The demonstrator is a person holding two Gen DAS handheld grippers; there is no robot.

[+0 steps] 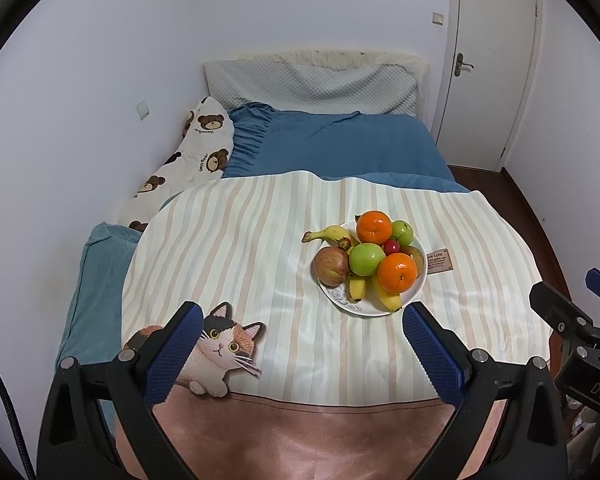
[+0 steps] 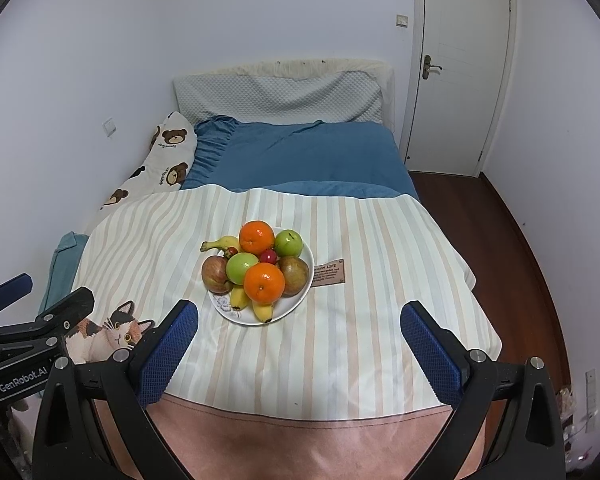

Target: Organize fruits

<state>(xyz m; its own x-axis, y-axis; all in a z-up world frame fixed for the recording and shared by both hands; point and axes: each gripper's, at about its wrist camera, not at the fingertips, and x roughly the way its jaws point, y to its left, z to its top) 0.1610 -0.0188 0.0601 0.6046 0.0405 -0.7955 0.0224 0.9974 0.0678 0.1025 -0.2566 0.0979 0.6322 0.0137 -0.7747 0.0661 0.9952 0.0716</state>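
A white plate (image 1: 340,300) (image 2: 306,258) stands on the striped cloth, piled with fruit. On it lie two oranges (image 1: 397,273) (image 2: 264,282), two green apples (image 1: 366,259) (image 2: 241,267), a red apple (image 1: 331,266) (image 2: 215,274), bananas (image 1: 330,233) (image 2: 262,311), a brownish pear (image 2: 294,274) and a small red fruit (image 1: 391,246) (image 2: 268,256). My left gripper (image 1: 300,320) is open and holds nothing, short of the plate. My right gripper (image 2: 299,318) is also open with nothing in it, and the plate sits just beyond its fingers.
The striped cloth (image 1: 260,240) with a cat print (image 1: 224,344) covers the near end of a bed. Behind it lie a blue blanket (image 1: 340,144), a bear-print pillow (image 1: 196,148) and a grey pillow (image 1: 308,84). A white door (image 2: 460,68) and brown floor (image 2: 512,232) are to the right.
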